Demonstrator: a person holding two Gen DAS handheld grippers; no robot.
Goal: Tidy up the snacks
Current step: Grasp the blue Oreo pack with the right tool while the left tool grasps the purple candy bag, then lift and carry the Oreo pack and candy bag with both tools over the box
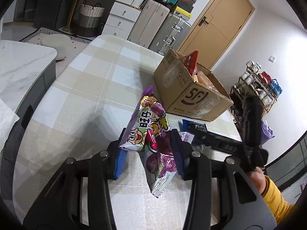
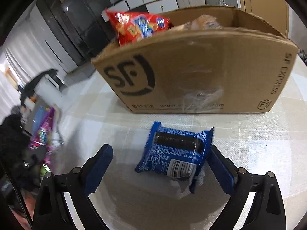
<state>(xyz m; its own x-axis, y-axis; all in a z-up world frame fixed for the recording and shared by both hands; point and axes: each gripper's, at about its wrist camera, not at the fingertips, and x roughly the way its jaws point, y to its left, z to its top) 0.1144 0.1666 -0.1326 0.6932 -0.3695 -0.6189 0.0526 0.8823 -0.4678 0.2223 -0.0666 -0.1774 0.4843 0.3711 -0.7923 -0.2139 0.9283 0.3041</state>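
A purple snack bag (image 1: 151, 134) with a cartoon face is pinched between the blue pads of the left gripper (image 1: 149, 153), lifted above the checked tablecloth (image 1: 86, 99) with its lower end hanging down toward the near edge. Just beyond it and to the right stands an open cardboard box (image 1: 191, 95) printed with SF, sitting on the table; a red snack bag (image 2: 134, 26) pokes up from its far left corner and pale wrapped items lie inside. In the right wrist view the box wall fills the far side, directly ahead of the right gripper (image 2: 161, 164), with only a short stretch of cloth between. A blue snack packet (image 2: 174, 153) lies flat on that cloth, barcode side up, between the right gripper's spread jaws; its right end sits against the right pad (image 2: 222, 164), while the left pad (image 2: 97, 168) stands well apart from it, so the tool is released and grips nothing. A smaller pale wrapper peeks from under the packet's near corner. From the left wrist view the right tool reaches in from the right, low over the table, held by a hand (image 1: 257, 176) in a yellow sleeve. Beyond the table are suitcases (image 1: 153, 25), white drawers (image 1: 122, 19), a woven basket (image 1: 90, 15), a wooden door (image 1: 220, 25) and, far right, a shoe rack (image 1: 255, 84). The left edge of the right wrist view is blurred.
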